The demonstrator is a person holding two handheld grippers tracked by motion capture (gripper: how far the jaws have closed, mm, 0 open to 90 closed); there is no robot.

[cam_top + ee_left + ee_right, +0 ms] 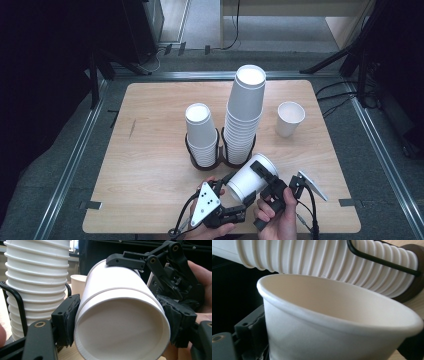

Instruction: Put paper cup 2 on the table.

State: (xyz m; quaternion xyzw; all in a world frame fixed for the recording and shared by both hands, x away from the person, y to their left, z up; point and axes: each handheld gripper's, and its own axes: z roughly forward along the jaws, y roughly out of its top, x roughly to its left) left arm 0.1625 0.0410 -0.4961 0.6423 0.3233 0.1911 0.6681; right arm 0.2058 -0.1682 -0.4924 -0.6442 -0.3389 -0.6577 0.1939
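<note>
Two hands come in at the near table edge, each holding a black gripper, and between them we carry one white paper cup [248, 181] lying on its side, just in front of the cup stacks. Our left gripper [231, 189] is clamped across the cup near one end; in the left gripper view its rough black pads [67, 318] press the curved wall on both sides, and we look straight into the cup's smooth, pale hollow. Our right gripper [266, 176] has one jaw lying along the top of the cup; whether its pads actually press the paper we cannot tell. We judge that two grippers on one cup means it is being passed across or steadied, since thin paper crumples under a hard one-sided squeeze.

Behind the cup stand two towers of nested cups, a short stack [201, 135] and a tall stack [244, 115], each seated in a black wire holder [220, 159] that likely keeps them from toppling. Their rolled rims form even ridges down each tower. One single cup [289, 118] stands upright and alone, mouth up, well to the right on the pale wooden table [150, 150]. A grey three-cornered plate tops the left gripper.
</note>
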